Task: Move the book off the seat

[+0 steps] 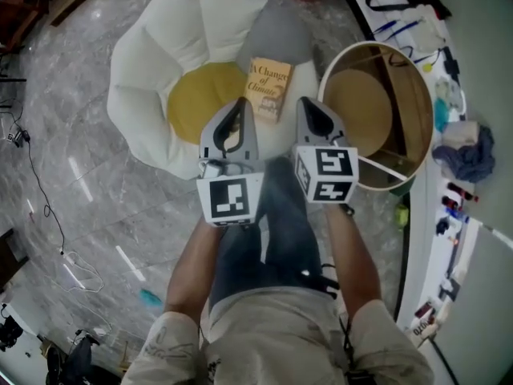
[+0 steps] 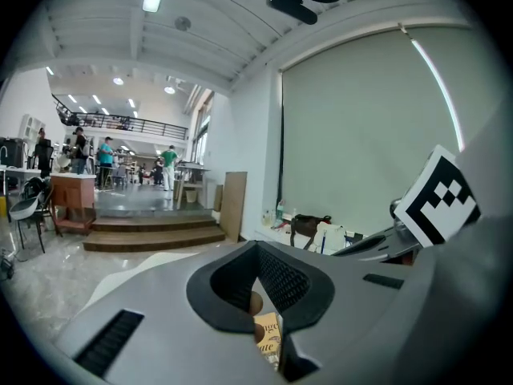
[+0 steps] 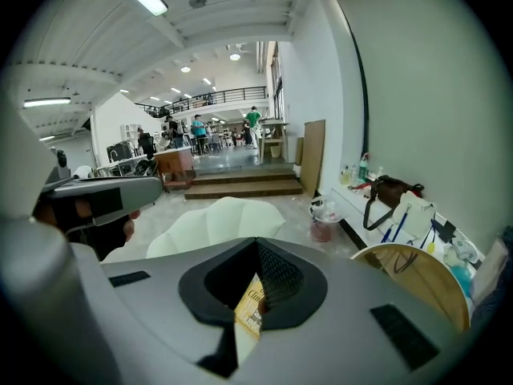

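A yellow-brown book (image 1: 268,88) lies flat on the right side of a white petal-shaped seat (image 1: 152,62), between its yellow middle cushion (image 1: 200,95) and a grey cushion (image 1: 280,34). My left gripper (image 1: 240,104) hovers just short of the book's near edge, jaws shut and empty. My right gripper (image 1: 308,104) is level with it to the right of the book, also shut and empty. The left gripper view shows the book (image 2: 268,335) through the gap under the shut left gripper (image 2: 258,251). In the right gripper view the book (image 3: 250,307) shows below the right gripper (image 3: 256,243).
A round wooden drum-shaped table (image 1: 377,115) stands right of the seat, close to my right gripper. A white counter (image 1: 473,70) with pens, a blue cloth (image 1: 469,155) and small items runs along the right. Cables (image 1: 40,199) lie on the marble floor at left.
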A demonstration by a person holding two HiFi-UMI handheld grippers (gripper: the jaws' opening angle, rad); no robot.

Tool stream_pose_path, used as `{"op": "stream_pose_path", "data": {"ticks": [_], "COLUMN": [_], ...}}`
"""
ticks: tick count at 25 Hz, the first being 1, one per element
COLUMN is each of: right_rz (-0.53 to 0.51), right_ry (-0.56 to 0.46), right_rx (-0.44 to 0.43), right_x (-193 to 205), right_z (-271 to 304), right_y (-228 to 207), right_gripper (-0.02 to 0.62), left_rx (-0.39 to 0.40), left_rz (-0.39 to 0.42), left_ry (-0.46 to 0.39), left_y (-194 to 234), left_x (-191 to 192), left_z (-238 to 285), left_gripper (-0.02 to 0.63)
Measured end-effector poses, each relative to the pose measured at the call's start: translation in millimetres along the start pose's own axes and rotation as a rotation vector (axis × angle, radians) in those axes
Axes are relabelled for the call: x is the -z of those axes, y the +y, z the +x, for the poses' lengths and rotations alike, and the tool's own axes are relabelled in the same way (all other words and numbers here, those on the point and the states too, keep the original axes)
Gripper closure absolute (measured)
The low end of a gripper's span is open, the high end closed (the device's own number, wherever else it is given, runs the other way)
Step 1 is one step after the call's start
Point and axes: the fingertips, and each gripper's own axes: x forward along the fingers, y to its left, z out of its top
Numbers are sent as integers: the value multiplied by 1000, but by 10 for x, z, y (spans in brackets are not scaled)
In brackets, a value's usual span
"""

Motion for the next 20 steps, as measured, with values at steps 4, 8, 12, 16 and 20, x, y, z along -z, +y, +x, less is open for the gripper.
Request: {"op": "stream_pose_path", "data": {"ticks": [4, 8, 12, 16, 20], "right_rz": [26, 55, 52, 53, 65], "right_ry": [57, 113, 166, 207, 239], "right_rx": [2, 1, -2, 2, 8], "right_x": [386, 757, 1063, 1301, 1505], "right_z": [402, 813, 1163, 1478, 1716], "right_y": [-168, -296, -379, -483, -581], "right_gripper": [597, 597, 597, 597, 597], "left_rx": [1, 1, 5, 0, 7], "left_rz": [4, 28, 66, 56, 91], "left_ry": [12, 2, 4, 14, -14], "left_y": [-32, -27, -55, -59, -86], "left_x": [377, 712, 1031, 1330, 1485], "left_z": [300, 599, 863, 1118, 1322], "left_gripper": [604, 604, 604, 604, 604]}}
